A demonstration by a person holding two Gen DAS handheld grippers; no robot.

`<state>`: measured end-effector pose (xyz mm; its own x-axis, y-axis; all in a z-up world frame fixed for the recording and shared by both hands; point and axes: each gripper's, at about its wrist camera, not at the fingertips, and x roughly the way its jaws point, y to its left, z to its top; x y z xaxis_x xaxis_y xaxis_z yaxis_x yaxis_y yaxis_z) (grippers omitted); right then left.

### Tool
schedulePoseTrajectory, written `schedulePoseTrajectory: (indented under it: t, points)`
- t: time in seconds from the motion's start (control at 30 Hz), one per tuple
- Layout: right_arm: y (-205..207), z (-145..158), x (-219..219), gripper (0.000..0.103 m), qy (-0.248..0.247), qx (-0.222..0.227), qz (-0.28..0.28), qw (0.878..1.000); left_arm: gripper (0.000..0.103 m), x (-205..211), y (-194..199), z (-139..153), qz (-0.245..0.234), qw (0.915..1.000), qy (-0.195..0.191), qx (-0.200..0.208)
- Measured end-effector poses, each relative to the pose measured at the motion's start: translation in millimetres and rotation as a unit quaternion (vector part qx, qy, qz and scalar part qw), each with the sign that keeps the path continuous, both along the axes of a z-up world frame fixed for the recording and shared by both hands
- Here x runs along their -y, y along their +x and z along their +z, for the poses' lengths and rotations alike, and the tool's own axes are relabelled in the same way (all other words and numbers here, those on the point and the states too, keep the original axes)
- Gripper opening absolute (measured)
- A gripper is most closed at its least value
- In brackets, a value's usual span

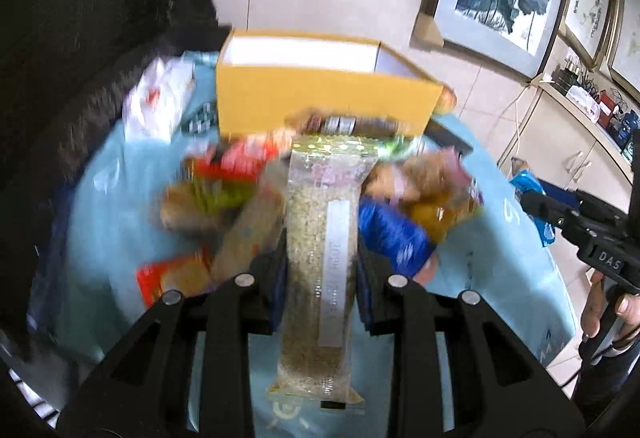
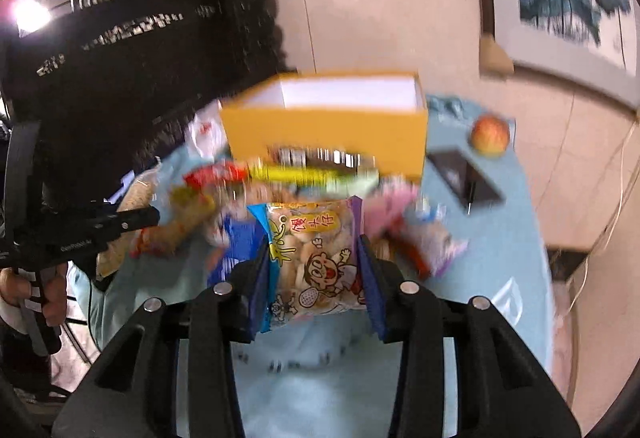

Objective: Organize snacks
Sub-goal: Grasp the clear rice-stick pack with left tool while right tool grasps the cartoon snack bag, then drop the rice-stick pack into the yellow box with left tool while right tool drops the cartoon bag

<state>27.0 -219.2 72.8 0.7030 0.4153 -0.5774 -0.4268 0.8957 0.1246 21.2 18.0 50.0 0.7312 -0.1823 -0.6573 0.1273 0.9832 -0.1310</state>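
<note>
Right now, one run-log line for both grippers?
left gripper: shut on grain bar packet | right gripper: shut on cartoon biscuit bag | yellow box: open behind snack pile

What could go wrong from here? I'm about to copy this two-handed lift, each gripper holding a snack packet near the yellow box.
1. The left gripper pinches the long grain bar packet mid-length; its free ends may swing and clip the yellow box rim.
2. The right gripper squeezes the puffy cartoon biscuit bag; it might slip or get crushed.
3. Loose snacks crowd the box front and could be knocked.
</note>
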Motion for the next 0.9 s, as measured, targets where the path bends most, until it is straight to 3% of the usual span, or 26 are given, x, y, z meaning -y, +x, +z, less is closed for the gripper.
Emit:
schedulePoseTrajectory:
  t: [0.17, 0.37, 0.53, 0.7, 0.73, 0.8, 0.9]
  points:
    - [30, 38, -11, 0.042, -0.005, 0.06, 0.001, 0.998, 0.028, 19, 40, 43, 0.001, 0.9985, 0.027, 0.048]
    - [95, 58, -29, 0.042, -0.01, 0.12, -0.032, 0.992, 0.028, 22, 126, 76, 0.037, 0.9978, 0.015, 0.053]
    - [159, 49, -38, 0.042, -0.009, 0.111, -0.06, 0.992, 0.028, 19, 195, 82, 0.058, 0.9975, 0.011, 0.039]
    - [223, 28, -54, 0.045, -0.035, 0.061, -0.085, 0.994, 0.029, 15, 262, 58, 0.072, 0.9974, 0.002, 0.002]
    - [233, 22, -59, 0.046, -0.048, 0.048, -0.091, 0.994, 0.032, 14, 266, 52, 0.076, 0.9971, -0.002, -0.003]
    - [248, 12, -64, 0.055, -0.083, 0.031, -0.106, 0.99, 0.095, 9, 277, 42, 0.097, 0.9951, -0.017, -0.01]
    - [237, 10, -56, 0.055, -0.065, 0.044, -0.101, 0.992, 0.099, 6, 270, 42, 0.117, 0.9929, -0.01, 0.019]
